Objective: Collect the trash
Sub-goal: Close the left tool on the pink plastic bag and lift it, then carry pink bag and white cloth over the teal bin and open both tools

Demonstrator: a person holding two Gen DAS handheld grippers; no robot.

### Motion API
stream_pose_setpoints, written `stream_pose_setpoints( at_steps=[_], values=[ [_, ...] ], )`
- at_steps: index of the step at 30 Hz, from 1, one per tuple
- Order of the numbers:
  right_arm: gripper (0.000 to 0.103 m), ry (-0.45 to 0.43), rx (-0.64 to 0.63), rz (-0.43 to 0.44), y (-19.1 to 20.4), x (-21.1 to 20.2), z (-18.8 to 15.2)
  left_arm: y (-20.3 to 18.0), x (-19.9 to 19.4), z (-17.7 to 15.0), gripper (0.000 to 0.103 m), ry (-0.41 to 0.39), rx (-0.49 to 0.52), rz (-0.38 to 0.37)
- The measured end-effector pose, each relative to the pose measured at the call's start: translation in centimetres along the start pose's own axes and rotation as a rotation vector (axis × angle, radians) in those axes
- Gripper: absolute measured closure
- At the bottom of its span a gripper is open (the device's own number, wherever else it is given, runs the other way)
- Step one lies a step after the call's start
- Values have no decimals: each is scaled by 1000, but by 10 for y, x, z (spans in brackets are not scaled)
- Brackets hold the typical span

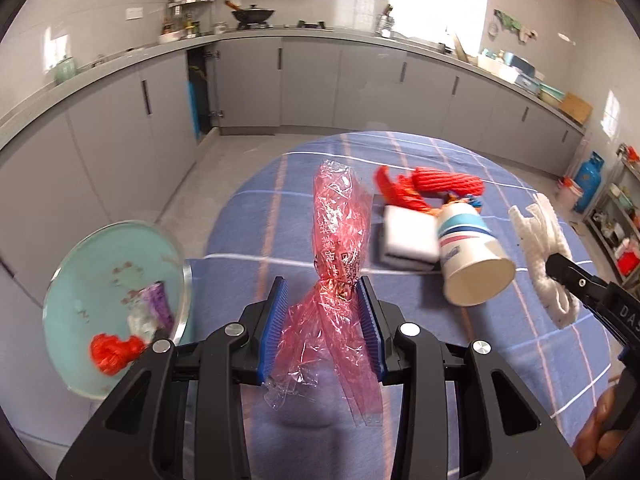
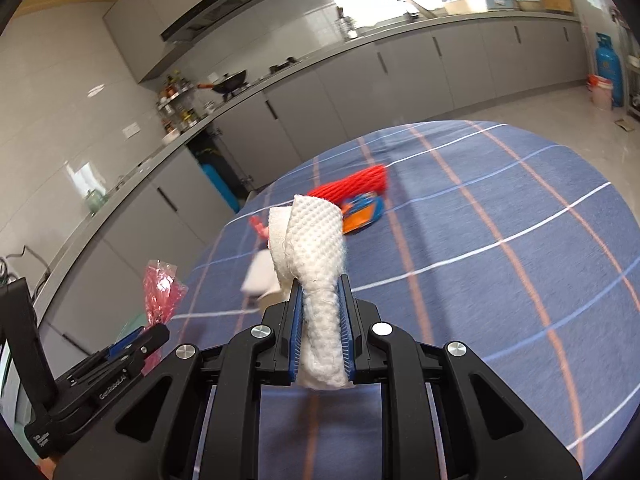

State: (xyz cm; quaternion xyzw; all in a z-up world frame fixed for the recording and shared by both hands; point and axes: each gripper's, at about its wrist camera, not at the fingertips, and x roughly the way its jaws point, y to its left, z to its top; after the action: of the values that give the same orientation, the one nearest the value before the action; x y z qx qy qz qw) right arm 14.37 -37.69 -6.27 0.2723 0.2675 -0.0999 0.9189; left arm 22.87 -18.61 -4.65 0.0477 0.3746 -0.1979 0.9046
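Observation:
My left gripper (image 1: 322, 286) is shut on a crumpled pink plastic wrapper (image 1: 340, 240) and holds it above the blue checked table (image 1: 256, 216). My right gripper (image 2: 320, 284) is shut on a white foam net sleeve (image 2: 316, 236), also lifted; it shows in the left wrist view (image 1: 540, 236) at the right. On the table lie a paper cup (image 1: 472, 260) on its side, a white sponge (image 1: 408, 236), a red foam net (image 1: 444, 180) and a blue-orange wrapper (image 2: 362, 210). A teal bin (image 1: 100, 260) at the lower left holds red netting and other scraps.
Grey kitchen cabinets (image 1: 248, 80) and a counter run round the room behind the table. A blue gas cylinder (image 1: 590, 180) and shelves stand at the far right. The table's edge drops to grey floor (image 1: 224, 160) on the left.

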Motion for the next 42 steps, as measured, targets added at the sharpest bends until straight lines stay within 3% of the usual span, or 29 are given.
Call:
stream_pose_setpoints(
  at_steps=[8, 29, 42],
  values=[
    [85, 38, -88, 73, 62, 5, -17, 50, -26, -13, 67, -23, -62, 97],
    [85, 159, -281, 244, 189, 38, -51, 171, -54, -39, 67, -40, -264, 231],
    [85, 225, -341, 295, 250, 73, -73, 201, -50, -34, 67, -43, -315, 248]
  ],
)
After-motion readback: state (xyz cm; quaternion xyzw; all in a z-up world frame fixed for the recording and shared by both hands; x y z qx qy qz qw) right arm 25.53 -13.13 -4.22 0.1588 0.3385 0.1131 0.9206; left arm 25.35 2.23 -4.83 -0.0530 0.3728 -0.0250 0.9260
